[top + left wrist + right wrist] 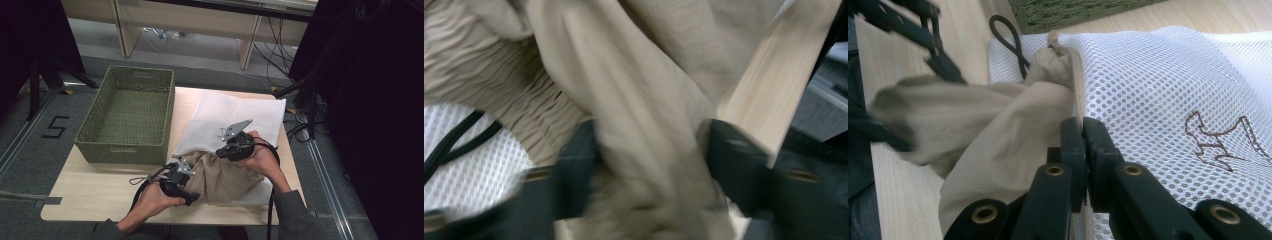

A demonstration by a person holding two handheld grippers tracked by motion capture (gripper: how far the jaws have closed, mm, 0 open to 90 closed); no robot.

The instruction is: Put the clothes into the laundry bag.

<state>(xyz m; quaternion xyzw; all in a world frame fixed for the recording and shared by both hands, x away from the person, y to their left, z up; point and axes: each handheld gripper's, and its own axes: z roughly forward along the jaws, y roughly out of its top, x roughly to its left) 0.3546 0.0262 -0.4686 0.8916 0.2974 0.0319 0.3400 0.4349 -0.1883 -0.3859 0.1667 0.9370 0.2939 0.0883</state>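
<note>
The right gripper (1082, 131), jaws pressed together, pinches the mesh bag's (1168, 95) rim to hold its mouth steady while the left gripper (649, 150), jaws spread around the beige garment (634, 100), feeds it inside.

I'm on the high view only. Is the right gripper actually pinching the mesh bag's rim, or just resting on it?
Observer: The right gripper has its jaws shut tight on the edge of the mesh bag, at the opening.
Operator: And the left one, has it got the beige cloth?
Observer: The beige cloth runs between the jaws of the left gripper, which stand apart around it; the picture is blurred, so I cannot tell whether they grip.
Operator: Any marks on the bag?
Observer: Yes, a brown stitched animal outline on the mesh.
</note>
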